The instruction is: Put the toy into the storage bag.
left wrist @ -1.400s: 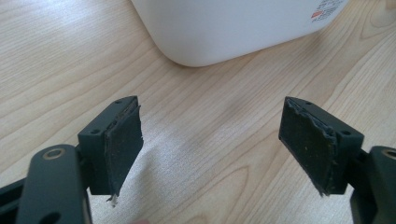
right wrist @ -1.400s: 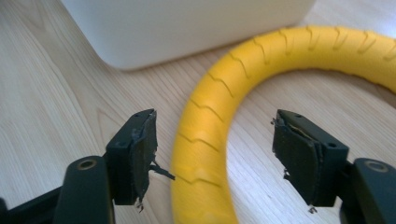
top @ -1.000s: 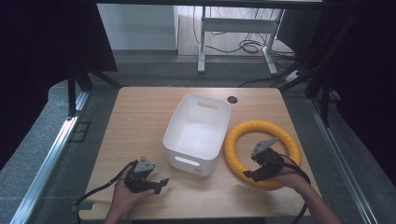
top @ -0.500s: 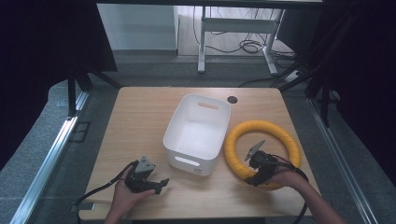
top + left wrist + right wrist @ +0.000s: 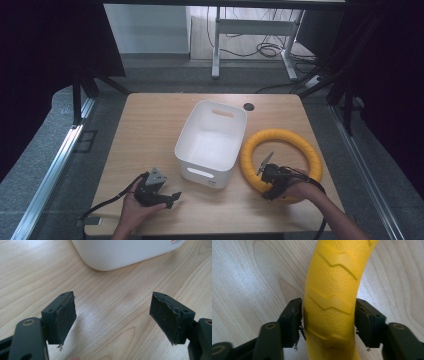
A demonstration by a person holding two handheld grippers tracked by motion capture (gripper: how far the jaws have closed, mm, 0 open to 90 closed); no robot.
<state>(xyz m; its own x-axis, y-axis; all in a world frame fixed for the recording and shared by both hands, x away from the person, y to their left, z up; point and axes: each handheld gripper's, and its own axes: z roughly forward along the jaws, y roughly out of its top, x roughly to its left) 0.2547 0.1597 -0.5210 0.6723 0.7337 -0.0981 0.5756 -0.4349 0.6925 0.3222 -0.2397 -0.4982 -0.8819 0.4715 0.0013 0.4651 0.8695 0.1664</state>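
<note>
Right gripper (image 5: 328,320) clamps yellow ring (image 5: 332,290) — lying flat

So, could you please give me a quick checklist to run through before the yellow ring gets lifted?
1. Right gripper jaws on both sides of the yellow ring: ok.
2. Jaws pressing firmly on it: cannot tell.
3. Ring lying flat on the table, beside the white bin: ok.
4. Bin empty: ok.
5. Left gripper open, holding nothing, away from the ring: ok.
</note>
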